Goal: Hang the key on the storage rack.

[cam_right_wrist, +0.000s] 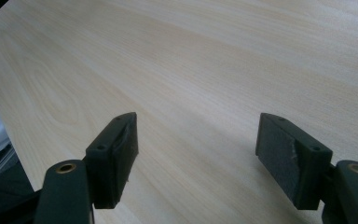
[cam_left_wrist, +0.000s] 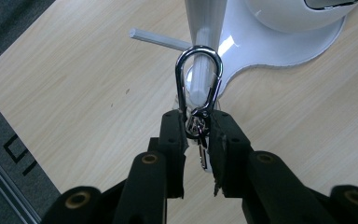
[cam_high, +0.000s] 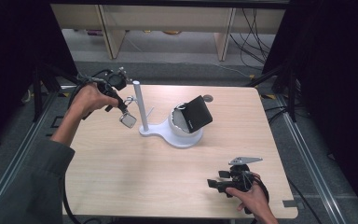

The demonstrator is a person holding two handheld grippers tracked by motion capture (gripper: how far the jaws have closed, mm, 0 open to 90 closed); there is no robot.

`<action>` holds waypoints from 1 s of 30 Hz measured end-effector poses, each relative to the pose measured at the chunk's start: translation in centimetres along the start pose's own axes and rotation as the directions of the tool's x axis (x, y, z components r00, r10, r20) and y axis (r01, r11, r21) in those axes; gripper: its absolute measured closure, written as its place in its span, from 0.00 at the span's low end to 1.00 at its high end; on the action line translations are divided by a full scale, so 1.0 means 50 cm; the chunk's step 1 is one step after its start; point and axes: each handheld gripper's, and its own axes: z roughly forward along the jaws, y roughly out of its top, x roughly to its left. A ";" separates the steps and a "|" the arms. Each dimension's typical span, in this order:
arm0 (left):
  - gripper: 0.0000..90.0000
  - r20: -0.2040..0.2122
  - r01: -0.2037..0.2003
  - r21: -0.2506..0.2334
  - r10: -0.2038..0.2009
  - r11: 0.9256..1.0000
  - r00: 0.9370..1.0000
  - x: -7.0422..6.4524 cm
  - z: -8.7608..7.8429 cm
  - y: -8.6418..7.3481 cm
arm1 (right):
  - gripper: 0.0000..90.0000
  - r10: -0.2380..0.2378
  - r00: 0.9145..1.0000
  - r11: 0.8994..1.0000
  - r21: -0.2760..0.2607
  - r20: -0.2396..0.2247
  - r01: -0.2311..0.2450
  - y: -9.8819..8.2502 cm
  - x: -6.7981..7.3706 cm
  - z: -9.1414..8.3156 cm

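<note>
A silver carabiner point(cam_left_wrist: 199, 77) sticks out from my left gripper point(cam_left_wrist: 196, 128), whose black jaws are shut on its swivel end and small key ring. Its loop hangs just in front of the white post point(cam_left_wrist: 205, 23) of a stand, below a thin white peg point(cam_left_wrist: 161, 39) that juts sideways. In the high view the left gripper point(cam_high: 122, 104) is held above the table left of the post point(cam_high: 139, 105), with a square tag point(cam_high: 128, 120) dangling under it. My right gripper point(cam_high: 216, 178) rests low at the near right, open, with bare wood between its pads point(cam_right_wrist: 114, 154).
The stand's white base point(cam_high: 156, 131) also carries a white rounded holder point(cam_high: 179, 126) with a black wallet-like case point(cam_high: 196, 113) leaning on it. The wooden table point(cam_high: 135, 177) ends near my right hand. Black frame rails flank both sides.
</note>
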 end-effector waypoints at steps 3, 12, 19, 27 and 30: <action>0.83 0.002 0.006 -0.006 -0.006 1.000 1.000 -0.003 0.005 0.000 | 0.34 0.001 1.000 1.000 0.000 0.012 -0.001 0.000 0.000 -0.001; 0.83 0.007 0.002 -0.002 -0.002 1.000 1.000 0.000 0.009 0.001 | 0.34 -0.027 1.000 1.000 -0.006 0.016 0.027 0.001 -0.003 -0.002; 0.83 0.001 -0.005 -0.010 0.005 1.000 1.000 0.003 0.017 -0.002 | 0.34 -0.001 1.000 1.000 -0.005 0.005 0.001 0.000 0.000 -0.002; 0.85 0.009 0.023 -0.019 -0.023 1.000 1.000 0.013 0.009 -0.010 | 0.34 -0.006 1.000 1.000 -0.007 0.015 0.006 0.000 0.000 -0.001; 0.82 0.020 0.013 -0.013 -0.013 1.000 1.000 0.014 0.005 -0.013 | 0.34 -0.002 1.000 1.000 -0.003 0.011 0.003 0.000 -0.001 -0.001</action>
